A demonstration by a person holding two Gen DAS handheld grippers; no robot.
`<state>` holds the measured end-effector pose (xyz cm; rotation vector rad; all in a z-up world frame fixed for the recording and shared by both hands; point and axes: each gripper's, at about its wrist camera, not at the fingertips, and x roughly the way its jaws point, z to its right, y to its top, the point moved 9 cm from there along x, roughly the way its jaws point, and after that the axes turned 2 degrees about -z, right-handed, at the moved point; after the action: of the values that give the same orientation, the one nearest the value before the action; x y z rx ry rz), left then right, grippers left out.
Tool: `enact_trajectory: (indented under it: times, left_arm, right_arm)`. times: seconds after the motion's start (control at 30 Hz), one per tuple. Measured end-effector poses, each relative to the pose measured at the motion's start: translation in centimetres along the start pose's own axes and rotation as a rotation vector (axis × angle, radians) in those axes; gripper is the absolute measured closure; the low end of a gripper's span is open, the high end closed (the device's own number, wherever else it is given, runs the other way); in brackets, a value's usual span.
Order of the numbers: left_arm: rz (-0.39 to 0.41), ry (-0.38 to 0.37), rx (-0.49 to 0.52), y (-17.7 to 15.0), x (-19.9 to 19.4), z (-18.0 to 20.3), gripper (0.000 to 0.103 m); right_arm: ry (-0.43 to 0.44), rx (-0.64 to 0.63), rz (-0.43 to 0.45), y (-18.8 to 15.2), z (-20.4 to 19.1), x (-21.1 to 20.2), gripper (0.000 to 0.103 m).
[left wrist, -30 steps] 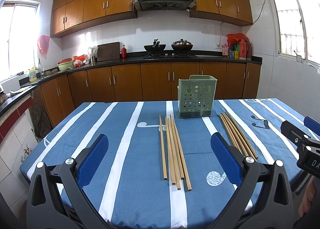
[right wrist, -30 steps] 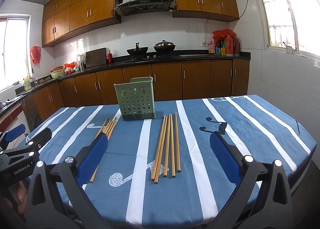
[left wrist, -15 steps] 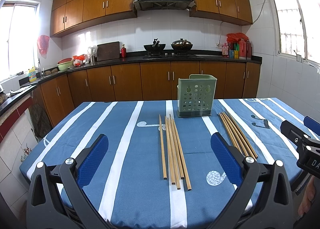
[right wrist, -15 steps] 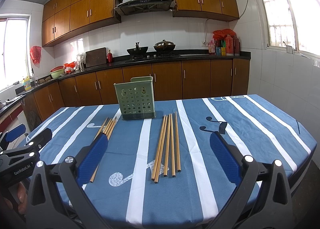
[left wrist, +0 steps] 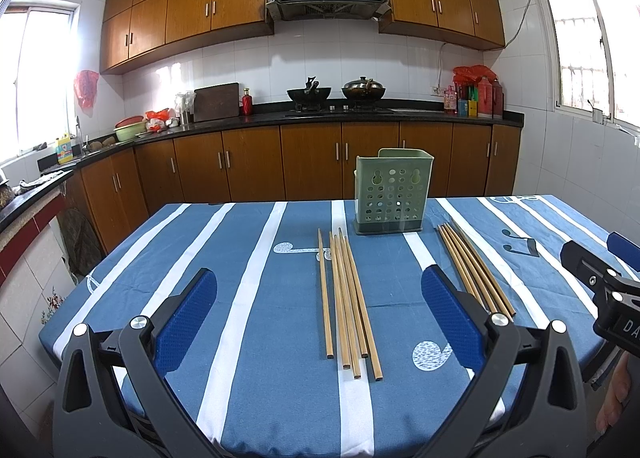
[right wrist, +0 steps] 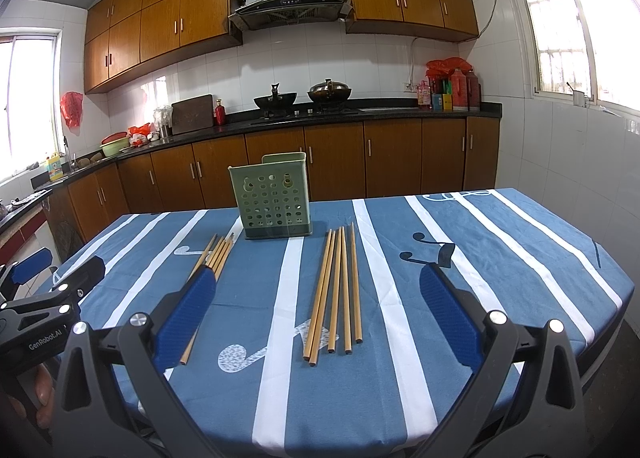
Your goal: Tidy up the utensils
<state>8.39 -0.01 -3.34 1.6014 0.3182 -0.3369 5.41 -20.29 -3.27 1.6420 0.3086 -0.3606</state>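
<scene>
Two bundles of several wooden chopsticks lie on the blue striped tablecloth. In the left wrist view, the left bundle (left wrist: pixel 348 298) lies ahead between my open left gripper (left wrist: pixel 320 310) fingers, and the right bundle (left wrist: pixel 472 270) runs behind the right pad. A green perforated utensil holder (left wrist: pixel 390 194) stands upright beyond them, empty as far as I can tell. In the right wrist view, the right bundle (right wrist: pixel 336 290) lies ahead of my open right gripper (right wrist: pixel 318 310), the left bundle (right wrist: pixel 212 262) is partly hidden by the left pad, and the holder (right wrist: pixel 274 198) stands behind.
The table's near edge (left wrist: pixel 280 442) is just below the grippers. The right gripper's tip (left wrist: pixel 596 286) shows at the left view's right side. A kitchen counter with woks (left wrist: pixel 336 94) and brown cabinets lies beyond the table.
</scene>
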Motion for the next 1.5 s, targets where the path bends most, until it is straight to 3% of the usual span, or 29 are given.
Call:
enact_trajectory:
  times: [0.63, 0.9, 1.0, 1.13, 1.27, 1.5]
  left_arm:
    - [-0.032, 0.007, -0.007, -1.2, 1.2, 0.2, 0.002]
    - [-0.174, 0.049, -0.037, -3.7, 5.1, -1.7, 0.002]
    - [-0.237, 0.048, -0.058, -4.3, 6.7, -2.7, 0.002]
    - [-0.279, 0.057, -0.061, -4.3, 8.3, -3.9, 0.002]
    - [-0.306, 0.048, -0.054, -4.1, 9.7, -4.4, 0.007]
    - [-0.357, 0.001, -0.057, -5.0, 11.2, -4.2, 0.027]
  right_arm:
    - [-0.012, 0.02, -0.037, -0.4, 0.8, 0.7, 0.004]
    - [-0.087, 0.103, -0.229, -3.4, 4.4, 6.6, 0.004]
    - [-0.097, 0.139, -0.309, -4.4, 5.6, 9.1, 0.016]
    - [-0.087, 0.163, -0.392, -4.7, 6.3, 12.1, 0.047]
    - [-0.061, 0.169, -0.464, -5.2, 6.1, 15.4, 0.069]
    - [-0.042, 0.141, -0.545, -6.4, 5.3, 18.4, 0.079]
